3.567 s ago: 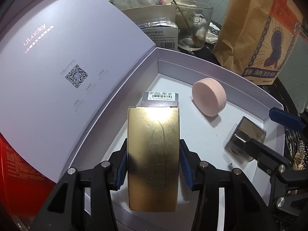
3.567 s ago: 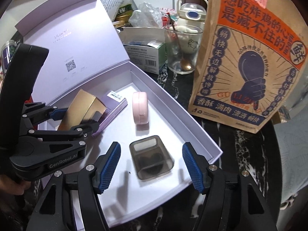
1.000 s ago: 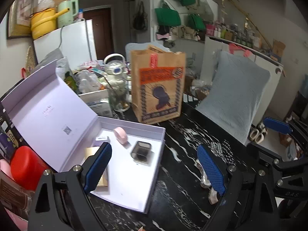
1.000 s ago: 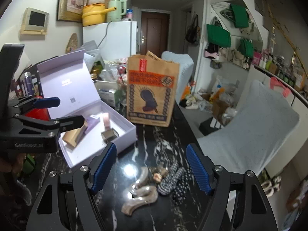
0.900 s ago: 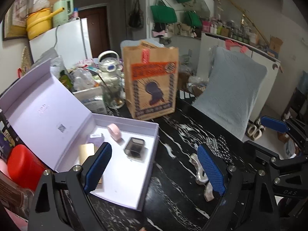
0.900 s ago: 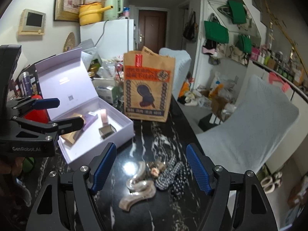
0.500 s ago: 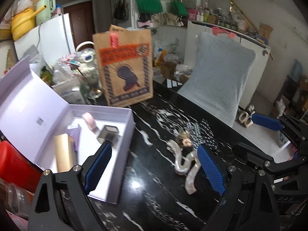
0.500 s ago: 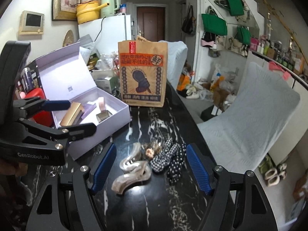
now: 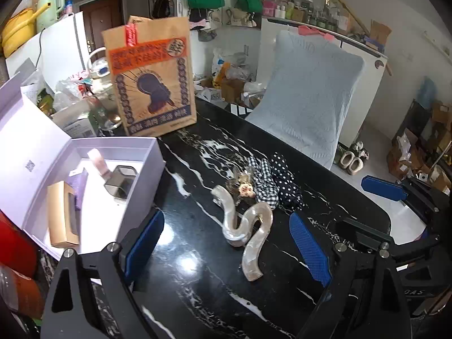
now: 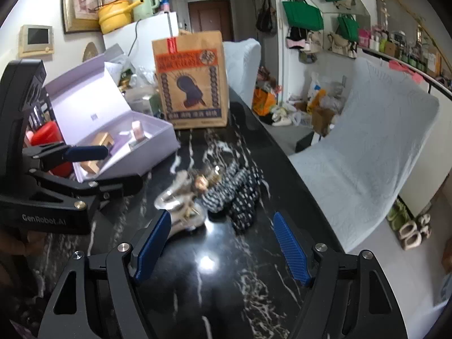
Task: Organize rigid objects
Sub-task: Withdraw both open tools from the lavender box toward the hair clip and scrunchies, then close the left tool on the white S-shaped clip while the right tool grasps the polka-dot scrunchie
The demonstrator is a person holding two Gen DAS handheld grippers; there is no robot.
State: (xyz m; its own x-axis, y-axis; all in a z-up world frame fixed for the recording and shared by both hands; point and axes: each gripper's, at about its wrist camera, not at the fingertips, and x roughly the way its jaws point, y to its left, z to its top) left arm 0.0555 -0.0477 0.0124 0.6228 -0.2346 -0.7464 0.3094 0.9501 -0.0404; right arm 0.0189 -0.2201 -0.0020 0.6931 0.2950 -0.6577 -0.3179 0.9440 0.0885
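An open lilac box (image 9: 147,144) stands on the black marble table at left; it also shows in the right wrist view (image 10: 158,144). In it lie a gold box (image 9: 58,214), a purple box (image 9: 79,180), a pink round case (image 9: 97,163) and a smoky clear case (image 9: 121,182). Pearly S-shaped hair clips (image 9: 245,226) lie on the table beside a small brooch (image 9: 244,186) and black-and-white fabric scrunchies (image 9: 274,183). My left gripper (image 9: 226,243) is open and empty above the clips. My right gripper (image 10: 220,248) is open and empty, near the clips (image 10: 180,206).
A brown paper bag (image 9: 149,79) stands behind the box. A glass, small cartons and a kettle crowd the back left. A red container (image 9: 14,243) sits left of the box. A pale blue cushioned chair (image 9: 310,104) stands past the table's far edge.
The left gripper let go of the gold box, which now lies in the lilac box. Both grippers pulled back from the box, swung right and now come down toward the hair clips.
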